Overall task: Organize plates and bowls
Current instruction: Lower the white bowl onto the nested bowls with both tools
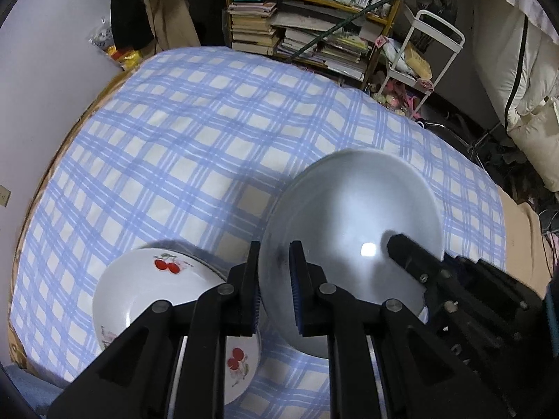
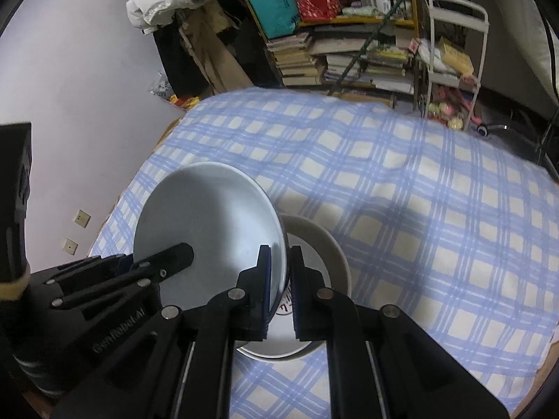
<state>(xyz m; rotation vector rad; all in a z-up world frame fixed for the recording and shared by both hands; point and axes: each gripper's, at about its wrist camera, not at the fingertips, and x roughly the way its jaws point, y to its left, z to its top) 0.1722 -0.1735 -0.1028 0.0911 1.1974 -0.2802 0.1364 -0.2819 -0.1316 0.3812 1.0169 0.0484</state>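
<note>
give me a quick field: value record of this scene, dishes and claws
surface: blue checked cloth
held dish: pale grey plate, tilted, gripped at opposite rims by both claws
left claw: shut on the plate's rim
right claw: shut on the plate's other rim
cherry plate: on the cloth, beside the held plate
white bowl: on the cloth, partly under the held plate
background: bookshelf, white cart

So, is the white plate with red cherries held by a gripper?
No, the white plate with red cherries lies on the blue checked cloth, and no fingers close on it.
</note>
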